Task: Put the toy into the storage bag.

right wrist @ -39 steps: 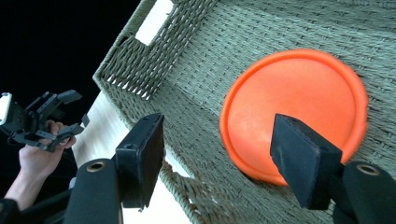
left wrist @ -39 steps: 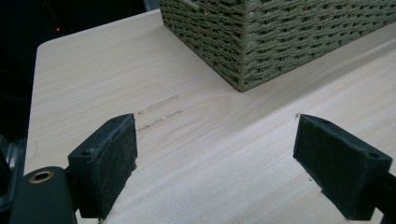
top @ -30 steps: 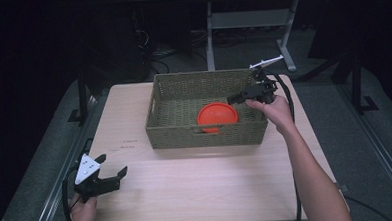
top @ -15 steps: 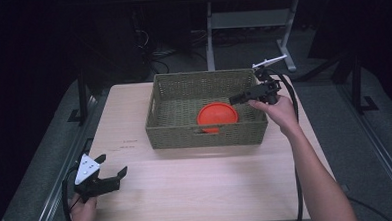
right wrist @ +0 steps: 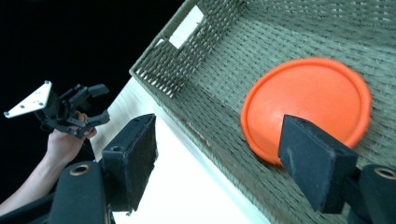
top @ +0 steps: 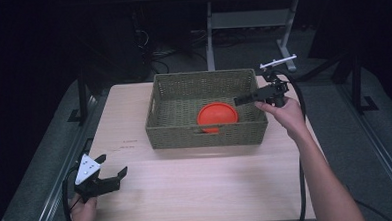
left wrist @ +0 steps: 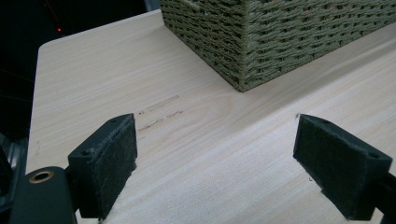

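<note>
An orange plastic disc [top: 217, 115] lay flat on the floor of the woven basket [top: 205, 136], toward its right end, as your right gripper [top: 244, 99] hung over the basket's right rim, its jaws just widened and clamping nothing. Your left gripper [top: 111, 170] rested apart and empty near the table's [top: 197, 185] front-left corner. The disc looked light, stiff and slick; its raised rim seemed the surest hold.

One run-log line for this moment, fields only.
right gripper: jaws open, just been opening, empty, over basket's right end | orange round plastic disc: lying in green woven basket | left gripper: open, at table's near-left corner
</note>
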